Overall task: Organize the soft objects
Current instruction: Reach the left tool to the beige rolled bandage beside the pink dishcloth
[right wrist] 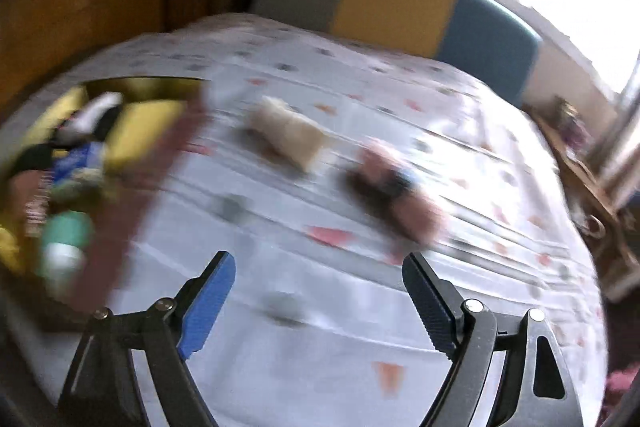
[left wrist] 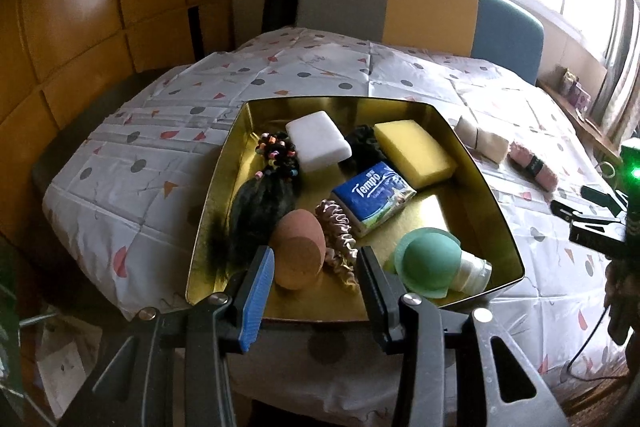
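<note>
Two tongs in your hands, both spread wide and holding nothing. Your left gripper (left wrist: 316,279) hovers at the near edge of the gold metal tray (left wrist: 508,227), its ribbed blue pad (left wrist: 256,299) just beside the egg-shaped tan makeup sponge (left wrist: 298,251), which sits between the fingers. Just ahead of the right finger lies a crinkled pink satin scrunchie (left wrist: 340,239); to its right, a domed green sponge (left wrist: 424,261). Farther ahead: a glossy blue Tempo tissue pack (left wrist: 374,197), a porous yellow sponge block (left wrist: 416,149), a smooth white sponge block (left wrist: 318,141), and, ahead-left, a black hairpiece (left wrist: 256,219) with a cluster of coloured elastics (left wrist: 278,155). Your right gripper (right wrist: 320,299) hangs over the patterned cloth (right wrist: 320,347), view motion-blurred. Ahead of it, outside the tray, lie a beige fabric roll (right wrist: 292,135) and, ahead-right, a fuzzy pink roll (right wrist: 404,195) with a dark band; they lie near each other, apart.
</note>
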Demonstrator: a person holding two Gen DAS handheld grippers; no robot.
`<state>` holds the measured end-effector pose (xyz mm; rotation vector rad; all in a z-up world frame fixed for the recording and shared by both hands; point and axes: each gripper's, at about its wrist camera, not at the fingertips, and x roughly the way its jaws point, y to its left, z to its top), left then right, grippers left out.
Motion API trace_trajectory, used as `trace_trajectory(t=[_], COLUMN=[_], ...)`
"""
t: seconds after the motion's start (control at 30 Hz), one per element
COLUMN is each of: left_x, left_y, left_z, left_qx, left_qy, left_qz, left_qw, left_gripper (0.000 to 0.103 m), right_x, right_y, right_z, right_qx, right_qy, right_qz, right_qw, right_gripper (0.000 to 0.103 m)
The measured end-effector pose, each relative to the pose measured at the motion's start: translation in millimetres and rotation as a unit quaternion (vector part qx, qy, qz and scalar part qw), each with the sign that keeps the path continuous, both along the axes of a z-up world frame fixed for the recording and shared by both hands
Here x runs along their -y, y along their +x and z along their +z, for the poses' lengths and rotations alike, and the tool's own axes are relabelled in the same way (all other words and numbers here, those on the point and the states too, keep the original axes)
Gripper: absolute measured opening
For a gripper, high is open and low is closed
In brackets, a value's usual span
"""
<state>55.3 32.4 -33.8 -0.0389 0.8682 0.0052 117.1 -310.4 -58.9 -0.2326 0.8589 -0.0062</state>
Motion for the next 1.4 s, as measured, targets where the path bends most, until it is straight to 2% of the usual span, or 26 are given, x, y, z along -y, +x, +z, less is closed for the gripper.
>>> trace_trajectory(t=[0.07, 0.17, 0.4, 0.73, 0.97, 1.1, 1.27, 1.4], left_x=[3, 10, 30, 61, 103, 135, 186, 212], left_y=[1, 2, 5, 20, 41, 64, 100, 152], left_z=[0, 1, 2, 10, 24, 31, 40, 21], left_qx=[-0.002, -0.004, -0.008, -0.015, -0.005, -0.031, -0.038, -0.095], left_qy=[0.004, 0.011, 0.024, 0.025, 0.025, -0.025, -0.052, -0.112], left_qz=[-0.002, -0.006, -0.028, -0.066, -0.123, -0.162, -0.201, -0.17], left_qw=[1.0, 0.9999, 0.9993, 0.9974, 0.9921, 0.986, 0.9776, 0.9744], left_gripper=[0.043, 0.043, 0.043, 0.043, 0.043, 0.043, 0.043, 0.043], right_x=[28, 57, 69, 84, 106, 112, 121, 128], right_y=[2, 13, 19, 15, 11, 10, 8, 5], right_z=[-11, -22, -25, -21, -12, -9, -3, 1], right_qx=[-0.007, -0.039, -0.058, -0.056, -0.044, -0.038, -0.028, -0.02], right_qy=[0.006, 0.0, 0.017, 0.037, 0.09, 0.107, 0.13, 0.149], right_qz=[-0.044, -0.112, -0.13, -0.166, -0.206, -0.216, -0.229, -0.239], right_qw=[0.999, 0.993, 0.99, 0.984, 0.973, 0.97, 0.964, 0.959], right_gripper=[0.086, 0.086, 0.086, 0.088, 0.088, 0.088, 0.089, 0.089])
